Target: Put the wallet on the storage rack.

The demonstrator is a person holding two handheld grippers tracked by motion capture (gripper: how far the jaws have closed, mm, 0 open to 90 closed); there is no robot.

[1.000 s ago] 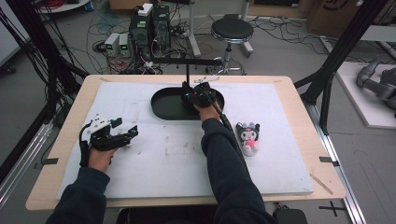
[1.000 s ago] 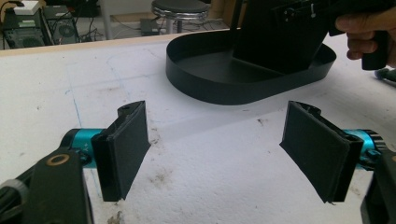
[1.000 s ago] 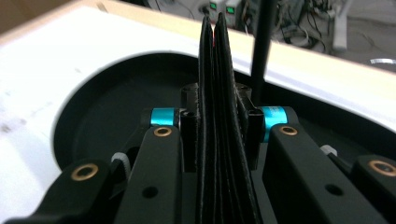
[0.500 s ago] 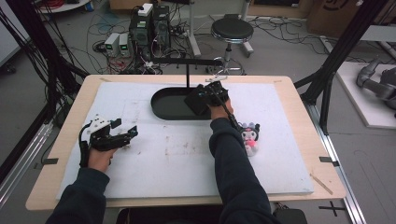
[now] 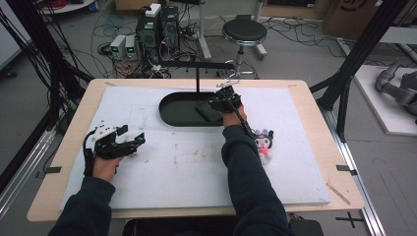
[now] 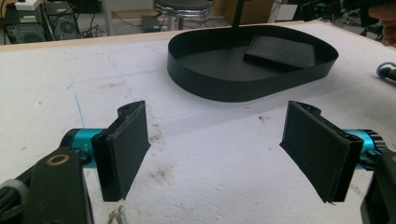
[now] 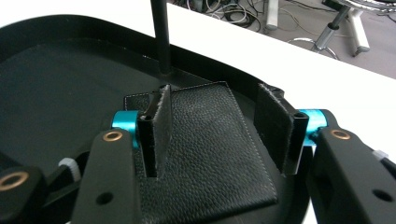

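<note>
**Right claw poised over the wallet in the tray**

Cables, computer boxes and a round stool point(image 5: 244, 31) are crowding the floor beyond the far edge of the surface point(image 5: 295, 187), which is carrying a white mat. Near the middle of that far edge, a black oval tray point(image 5: 172, 105) is sitting with a thin post and crossbar rising from it. A black leather wallet point(image 7: 205, 149) is lying flat in the tray's right end, close to the post.

The right claw point(image 5: 222, 102) is hovering over the wallet with its jaws parted, one pad on each side of the leather, not yet pressing on it. This looks like a lining-up for a pinch across the wallet's width, or possibly a release just made; the pictures cannot settle which.

The left claw point(image 5: 129, 141) is resting near the left edge of the surface, jaws spread wide and holding nothing, probably parked clear of the working arm.

A small plush doll point(image 5: 263, 142) is lying toward the right edge, beside the right forearm.

The right gripper view is giving the leather grain, stitching and the gap between pads and wallet, which the high view is blurring into a dark patch. The left gripper view is showing the tray's upright wall point(image 6: 219, 86) and the wallet point(image 6: 280, 50) lying tilted against the floor of it.
</note>
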